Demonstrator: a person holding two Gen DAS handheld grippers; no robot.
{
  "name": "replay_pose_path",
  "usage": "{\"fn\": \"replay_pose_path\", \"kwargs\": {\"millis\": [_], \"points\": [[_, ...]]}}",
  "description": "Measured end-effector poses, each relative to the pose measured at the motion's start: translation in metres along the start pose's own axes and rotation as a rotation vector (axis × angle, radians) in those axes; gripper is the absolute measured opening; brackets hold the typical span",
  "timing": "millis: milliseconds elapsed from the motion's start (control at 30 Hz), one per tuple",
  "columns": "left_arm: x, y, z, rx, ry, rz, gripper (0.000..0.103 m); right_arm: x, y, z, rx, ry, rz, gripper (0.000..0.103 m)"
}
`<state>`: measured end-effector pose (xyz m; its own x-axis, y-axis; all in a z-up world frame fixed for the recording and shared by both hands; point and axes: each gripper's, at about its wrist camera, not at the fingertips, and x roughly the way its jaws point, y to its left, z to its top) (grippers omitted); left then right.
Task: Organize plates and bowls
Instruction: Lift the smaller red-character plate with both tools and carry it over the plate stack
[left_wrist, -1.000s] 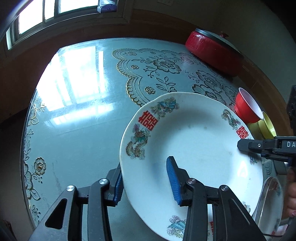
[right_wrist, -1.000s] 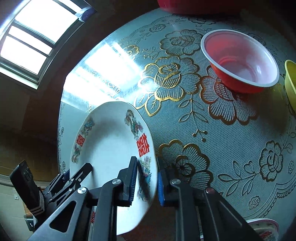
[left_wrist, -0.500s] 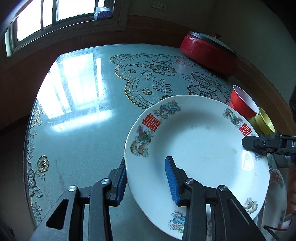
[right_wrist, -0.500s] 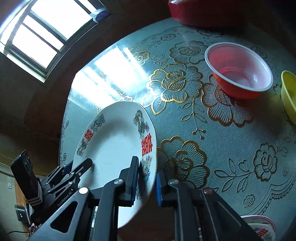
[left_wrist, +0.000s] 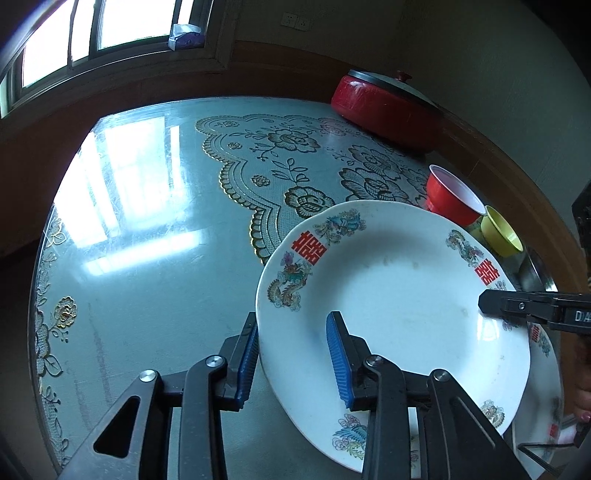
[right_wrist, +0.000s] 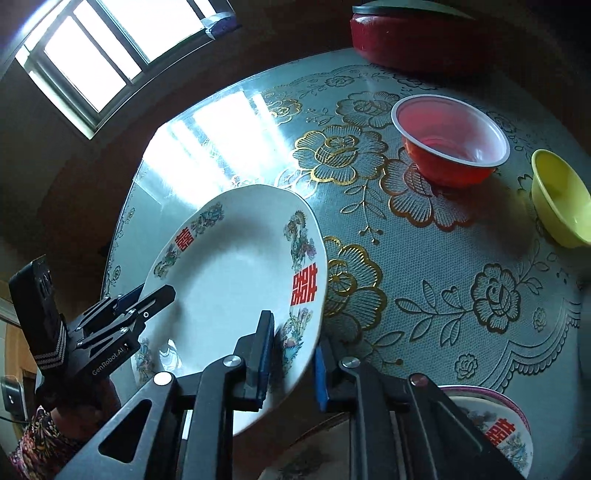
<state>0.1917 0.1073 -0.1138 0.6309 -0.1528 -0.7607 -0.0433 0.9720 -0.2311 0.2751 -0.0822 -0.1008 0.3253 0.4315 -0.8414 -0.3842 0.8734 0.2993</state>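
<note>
A white plate with red characters and dragon pictures (left_wrist: 399, 295) is held above the table by both grippers. My left gripper (left_wrist: 291, 365) straddles the plate's near rim, one blue pad above and one below. My right gripper (right_wrist: 291, 363) straddles the opposite rim (right_wrist: 236, 280) the same way; it also shows in the left wrist view (left_wrist: 524, 308). A red bowl (right_wrist: 448, 142) and a yellow bowl (right_wrist: 561, 201) stand on the lace mat to the right. A second patterned plate (left_wrist: 546, 384) lies under the held plate. A patterned bowl (right_wrist: 495, 428) sits at the near edge.
A red lidded pot (left_wrist: 388, 107) stands at the far right of the round glass-topped table (left_wrist: 140, 229). A window (left_wrist: 99, 40) is behind the table. A metal dish (left_wrist: 532, 269) lies beside the yellow bowl.
Both grippers have lifted the plate higher and drawn it back toward the near edge. The grips on the rim are unchanged.
</note>
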Motion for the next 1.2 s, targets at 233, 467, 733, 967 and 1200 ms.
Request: {"fn": "replay_pose_path", "kwargs": {"millis": [233,467,733,967,1200], "points": [[0.000,-0.005,-0.004,-0.005,-0.010,-0.023,0.036,-0.010,0.004,-0.012,-0.059,-0.038,-0.042,0.019],[-0.001,-0.008,-0.006,-0.013,-0.015,-0.055,0.036,-0.016,0.004,-0.017,-0.091,-0.055,-0.070,0.020],[-0.007,-0.012,-0.005,-0.010,-0.033,-0.078,0.036,-0.028,0.003,-0.026,-0.110,-0.080,-0.064,0.020],[-0.013,-0.018,-0.004,-0.004,-0.049,-0.095,0.036,-0.040,0.001,-0.033,-0.111,-0.100,-0.064,0.020],[-0.023,-0.031,0.002,0.019,-0.072,-0.115,0.036,-0.057,-0.006,-0.039,-0.082,-0.128,-0.057,0.020]]}}
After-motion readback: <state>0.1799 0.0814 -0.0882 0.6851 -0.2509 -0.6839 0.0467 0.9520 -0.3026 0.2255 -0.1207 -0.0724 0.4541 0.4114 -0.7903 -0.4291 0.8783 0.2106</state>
